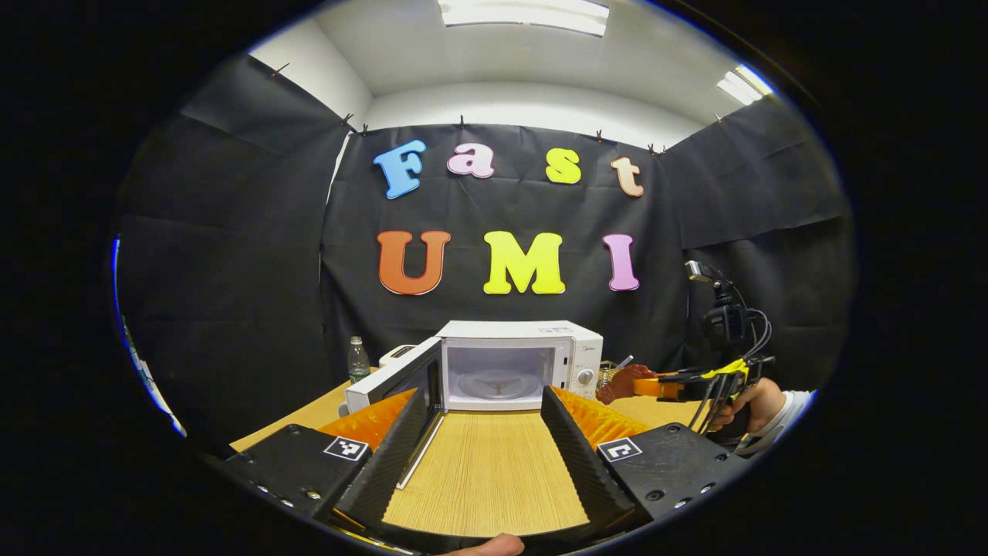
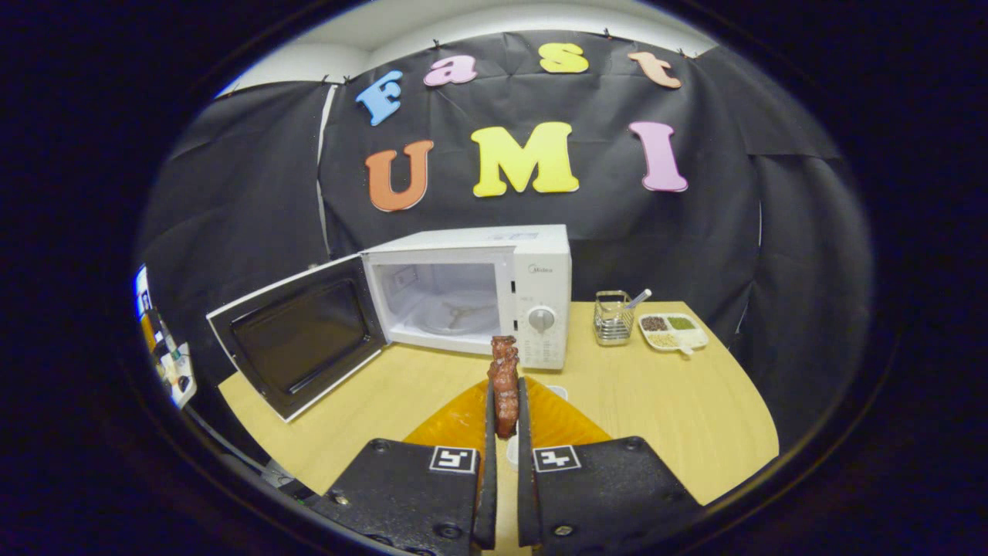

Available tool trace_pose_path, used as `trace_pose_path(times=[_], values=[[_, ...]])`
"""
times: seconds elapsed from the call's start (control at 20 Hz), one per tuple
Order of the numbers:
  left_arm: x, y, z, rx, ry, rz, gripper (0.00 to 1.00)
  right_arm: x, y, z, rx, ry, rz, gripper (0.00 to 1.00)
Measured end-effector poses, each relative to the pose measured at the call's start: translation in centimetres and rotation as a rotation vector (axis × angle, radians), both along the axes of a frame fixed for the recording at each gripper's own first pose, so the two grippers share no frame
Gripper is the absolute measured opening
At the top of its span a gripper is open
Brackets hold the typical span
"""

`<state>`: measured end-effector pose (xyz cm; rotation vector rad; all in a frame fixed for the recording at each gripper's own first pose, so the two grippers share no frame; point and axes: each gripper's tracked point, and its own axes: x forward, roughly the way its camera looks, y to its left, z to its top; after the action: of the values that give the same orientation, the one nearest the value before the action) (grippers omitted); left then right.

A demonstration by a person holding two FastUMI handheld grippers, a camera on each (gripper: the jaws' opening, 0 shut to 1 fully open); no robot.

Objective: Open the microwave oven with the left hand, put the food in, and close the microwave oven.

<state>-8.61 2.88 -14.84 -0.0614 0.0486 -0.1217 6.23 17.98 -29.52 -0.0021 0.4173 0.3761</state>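
The white microwave [image 1: 515, 363] [image 2: 494, 293] stands at the back of the wooden table, its door [image 1: 394, 380] [image 2: 297, 344] swung wide to the left and its cavity bare. My left gripper [image 1: 482, 401] is open in front of the cavity, nothing between its fingers. My right gripper [image 2: 503, 405] is shut on a reddish-brown piece of food [image 2: 505, 378], held upright before the control panel. In the left gripper view that gripper [image 1: 679, 384] hangs at the right with the food [image 1: 621, 381], held by a hand [image 1: 760, 405].
To the right of the microwave stand a wire basket [image 2: 614, 318] with a utensil and a divided dish of seeds [image 2: 673, 330]. A plastic bottle [image 1: 356, 360] stands left of the door. The table [image 2: 679, 417] has bare wood at front right.
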Motion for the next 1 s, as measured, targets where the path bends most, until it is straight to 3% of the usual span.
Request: trace_pose_path(times=[0.5,0.55,0.6,1.0], values=[[2.0,1.1,-1.0,0.042,0.038,0.009,0.93,7.2,11.6,-2.3,-0.026,-0.07,-0.055,0.14],[2.2,1.3,-1.1,0.04,0.041,0.012,0.93,8.0,12.6,-2.6,-0.026,-0.075,-0.058,0.07],[2.4,1.5,-1.1,0.036,0.047,0.013,0.93,8.7,13.7,-2.8,-0.02,-0.077,-0.061,0.14],[4.7,3.8,1.0,0.031,0.043,0.073,0.93,15.1,22.0,-5.2,0.149,-0.02,-0.068,0.14]])
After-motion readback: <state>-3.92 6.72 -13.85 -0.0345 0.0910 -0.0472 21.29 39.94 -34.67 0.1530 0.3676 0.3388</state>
